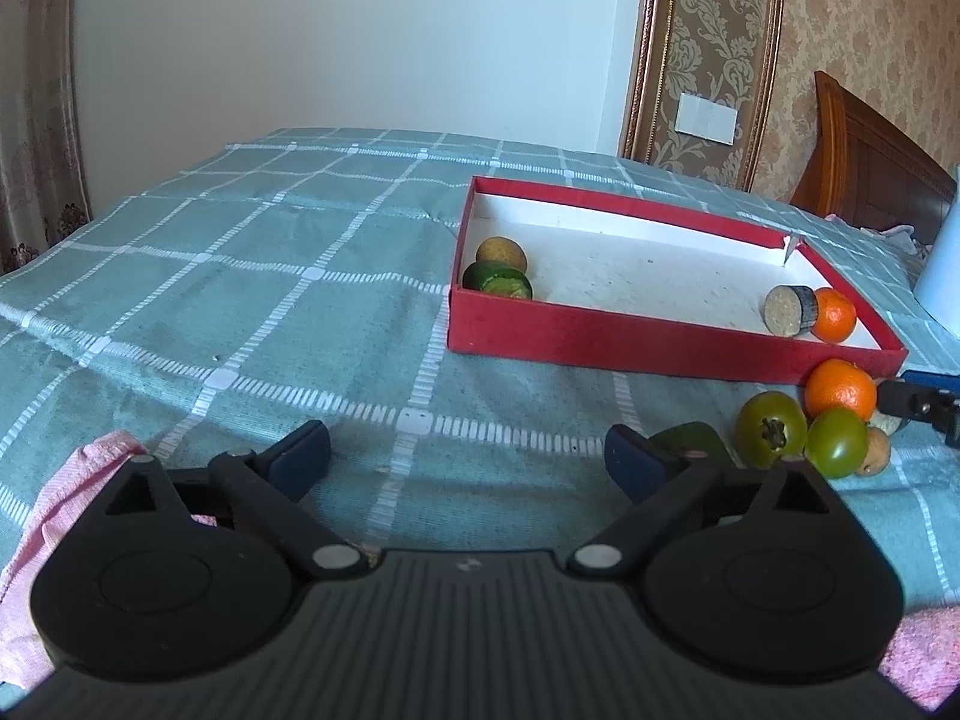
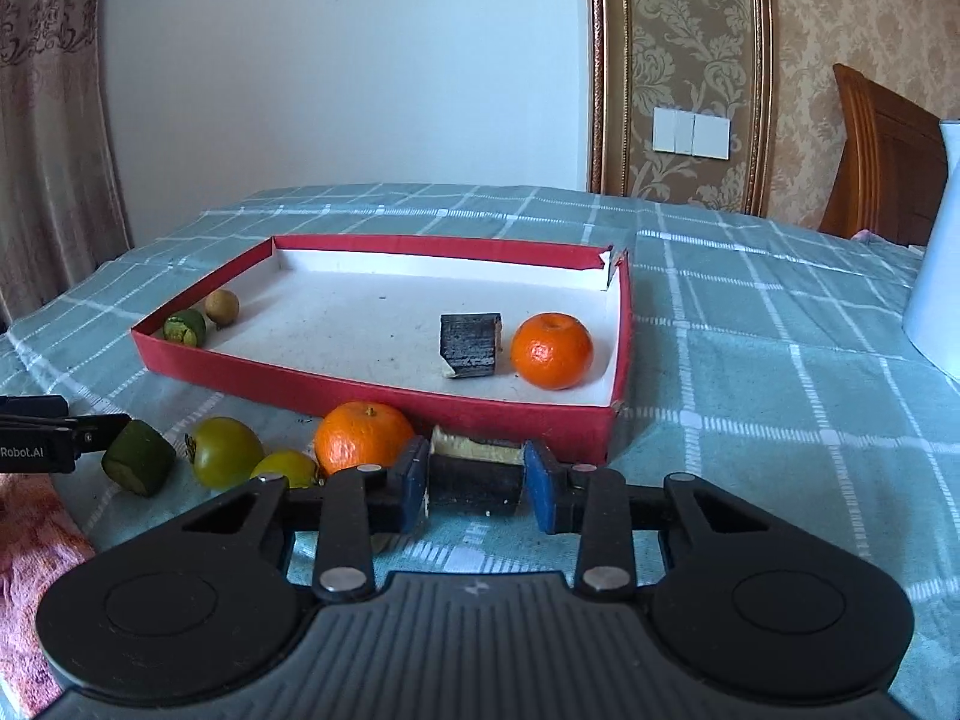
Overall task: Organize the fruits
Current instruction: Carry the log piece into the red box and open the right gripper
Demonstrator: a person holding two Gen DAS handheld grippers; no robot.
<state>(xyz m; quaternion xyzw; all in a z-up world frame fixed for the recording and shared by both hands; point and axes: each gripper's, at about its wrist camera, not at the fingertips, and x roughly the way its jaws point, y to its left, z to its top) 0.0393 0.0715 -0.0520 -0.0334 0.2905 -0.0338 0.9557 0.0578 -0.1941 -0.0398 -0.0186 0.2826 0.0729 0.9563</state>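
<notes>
Blue-padded, the right tool [image 2: 477, 483] is clamped on a short dark cylinder piece [image 2: 474, 477] with a pale cut face, low over the checked cloth of the table [image 2: 750, 420], just in front of the red box [image 2: 384, 387]. The left tool [image 1: 468, 462] hangs with its fingers wide apart and nothing between them, a green chunk [image 1: 690, 441] just beside its right finger.

To do this step well, I judge the piece should be lifted clear of the box's near wall before going forward, then set down beside the matching dark piece [image 2: 471, 345] near the orange in the box [image 2: 552, 351], so like sits with like. A firm, level grip matters, since the round piece could roll.

Loose beside the box lie another orange [image 2: 363, 435] and two green persimmons [image 2: 225, 450].
</notes>
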